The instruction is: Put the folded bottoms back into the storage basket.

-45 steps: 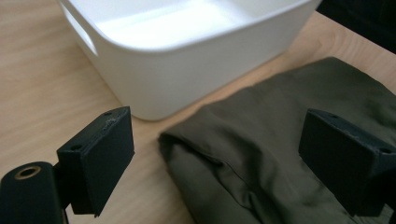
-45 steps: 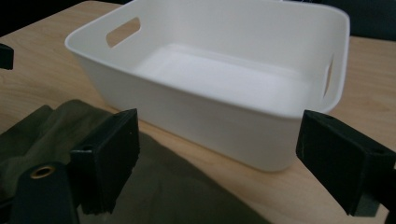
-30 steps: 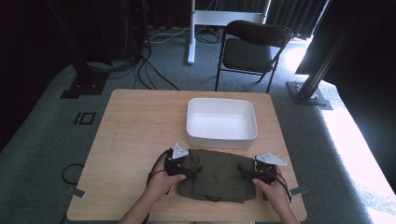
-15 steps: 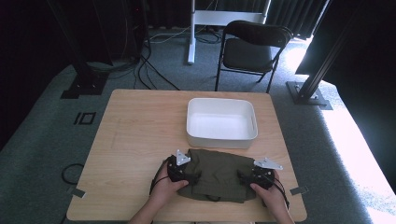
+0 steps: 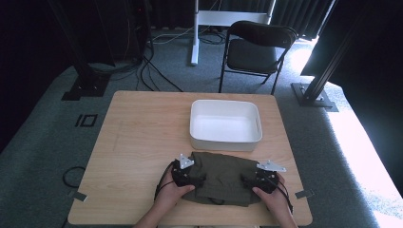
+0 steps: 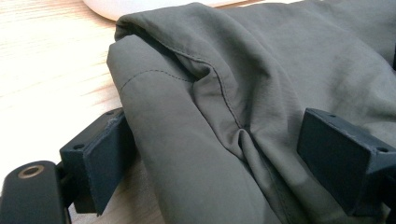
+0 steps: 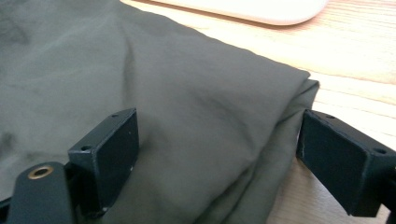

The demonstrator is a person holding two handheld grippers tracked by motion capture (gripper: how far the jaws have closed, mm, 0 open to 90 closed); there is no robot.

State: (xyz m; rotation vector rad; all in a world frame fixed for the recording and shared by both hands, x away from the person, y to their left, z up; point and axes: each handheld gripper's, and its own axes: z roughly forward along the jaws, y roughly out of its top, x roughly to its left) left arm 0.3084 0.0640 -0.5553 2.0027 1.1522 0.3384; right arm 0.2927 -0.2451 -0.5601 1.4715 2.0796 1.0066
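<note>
Wooden table (image 5: 142, 137) bears a folded olive cloth (image 5: 223, 175) just before the white tub (image 5: 225, 121) (near edge). Left gripper (image 5: 192, 176) and right gripper (image 5: 252, 183) straddle its ends, jaws wide, unclenched.

No readable text, labels, brands or numbers on anything.
</note>
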